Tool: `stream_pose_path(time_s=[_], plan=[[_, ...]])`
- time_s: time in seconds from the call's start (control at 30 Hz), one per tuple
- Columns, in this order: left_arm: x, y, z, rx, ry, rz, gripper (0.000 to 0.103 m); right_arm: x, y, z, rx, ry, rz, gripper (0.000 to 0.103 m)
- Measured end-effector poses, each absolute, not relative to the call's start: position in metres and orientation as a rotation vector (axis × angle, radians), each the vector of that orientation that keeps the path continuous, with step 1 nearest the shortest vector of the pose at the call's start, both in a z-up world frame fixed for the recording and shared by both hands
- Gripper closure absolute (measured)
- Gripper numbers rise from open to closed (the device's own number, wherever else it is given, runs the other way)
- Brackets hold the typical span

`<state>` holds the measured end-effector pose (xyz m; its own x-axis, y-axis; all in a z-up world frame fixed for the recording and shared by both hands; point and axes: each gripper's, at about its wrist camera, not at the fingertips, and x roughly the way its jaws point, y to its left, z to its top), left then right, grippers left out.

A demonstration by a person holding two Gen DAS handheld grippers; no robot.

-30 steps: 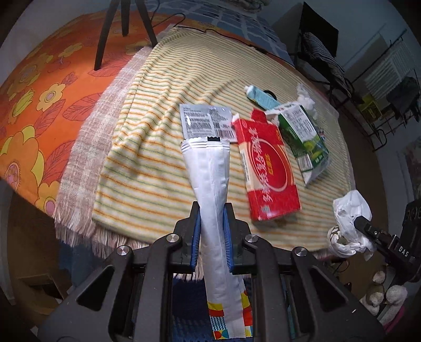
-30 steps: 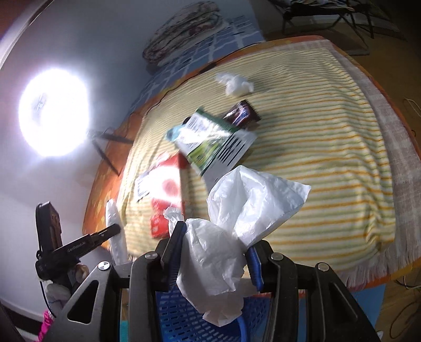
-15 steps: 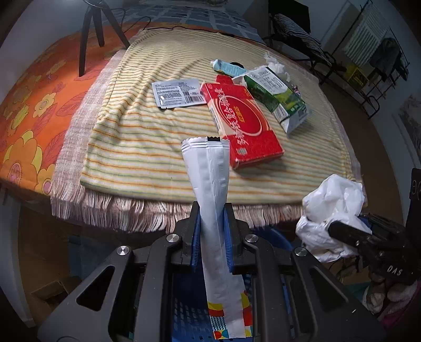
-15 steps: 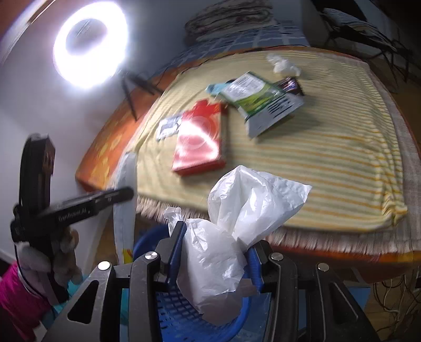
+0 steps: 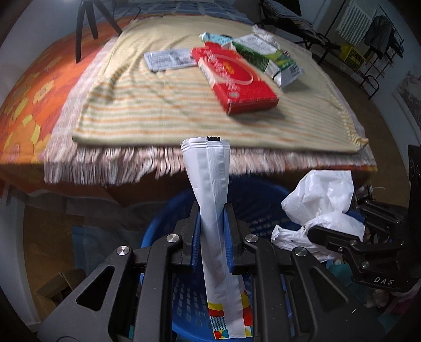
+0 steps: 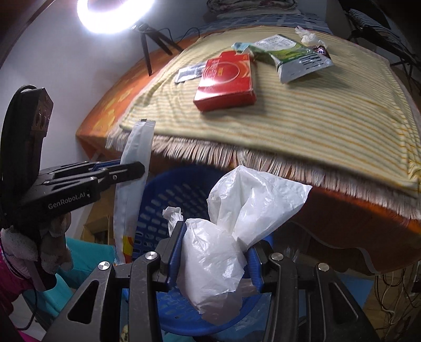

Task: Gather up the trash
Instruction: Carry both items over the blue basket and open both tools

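You have brought both grippers back off the striped-cloth tabletop (image 5: 184,110) and down over the round blue perforated plastic basket (image 6: 168,194) below its fringed edge. Your left gripper (image 5: 212,231) has its fingers clamped on the long white foil wrapper (image 5: 210,184), and your right gripper (image 6: 214,252) has its fingers pressed on the crumpled white plastic bag (image 6: 236,210); both hang above the basket. On the tabletop lie a red cardboard box (image 5: 234,76), a green-and-white pouch (image 5: 268,58), a grey printed label sachet (image 5: 168,59) and a crumpled white tissue (image 6: 307,34). A black tripod (image 5: 86,23) stands at the far corner.
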<state>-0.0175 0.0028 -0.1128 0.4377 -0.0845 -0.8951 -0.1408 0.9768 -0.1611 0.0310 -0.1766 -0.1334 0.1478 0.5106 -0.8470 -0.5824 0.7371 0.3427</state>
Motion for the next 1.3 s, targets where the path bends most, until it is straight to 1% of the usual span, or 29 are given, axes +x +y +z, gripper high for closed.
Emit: stream_pose_path(time_s=[0.4,0.43,0.53,0.57,0.6,0.67,0.77,0.87,0.93,1.0,1.07,1.13,1.23,1.3], plan=[[-0.032,-0.003,-0.146,-0.222,1.181,0.051,0.088,0.011,-0.164,-0.152,-0.16,1.204,0.819,0.056],[-0.032,-0.003,-0.147,-0.221,1.184,0.052,0.086,0.01,-0.163,-0.153,-0.164,1.208,0.82,0.056],[-0.032,-0.005,-0.149,-0.209,1.188,0.059,0.073,0.011,-0.159,-0.157,-0.178,1.215,0.819,0.054],[-0.032,-0.005,-0.149,-0.208,1.187,0.062,0.063,0.011,-0.159,-0.158,-0.179,1.216,0.819,0.051],[-0.032,-0.005,-0.149,-0.209,1.183,0.065,0.055,0.012,-0.16,-0.158,-0.178,1.217,0.816,0.048],[-0.033,-0.005,-0.149,-0.206,1.178,0.068,0.053,0.013,-0.16,-0.158,-0.176,1.215,0.809,0.035],[-0.033,-0.005,-0.15,-0.199,1.182,0.07,0.053,0.014,-0.163,-0.158,-0.177,1.211,0.796,0.028],[-0.033,-0.006,-0.153,-0.197,1.193,0.074,0.052,0.014,-0.164,-0.159,-0.181,1.215,0.788,0.025],[-0.032,-0.007,-0.153,-0.196,1.193,0.078,0.05,0.014,-0.164,-0.159,-0.184,1.217,0.782,0.023],[-0.032,-0.007,-0.154,-0.197,1.19,0.083,0.042,0.015,-0.163,-0.159,-0.187,1.216,0.78,0.023],[-0.031,-0.005,-0.153,-0.197,1.186,0.083,0.041,0.014,-0.163,-0.157,-0.192,1.209,0.773,0.018],[-0.03,-0.005,-0.152,-0.191,1.185,0.082,0.041,0.014,-0.167,-0.155,-0.194,1.2,0.769,0.017],[-0.028,-0.005,-0.151,-0.188,1.183,0.081,0.03,0.014,-0.167,-0.153,-0.195,1.192,0.761,0.014],[-0.027,-0.005,-0.148,-0.192,1.179,0.081,0.028,0.014,-0.168,-0.152,-0.2,1.184,0.751,0.012]])
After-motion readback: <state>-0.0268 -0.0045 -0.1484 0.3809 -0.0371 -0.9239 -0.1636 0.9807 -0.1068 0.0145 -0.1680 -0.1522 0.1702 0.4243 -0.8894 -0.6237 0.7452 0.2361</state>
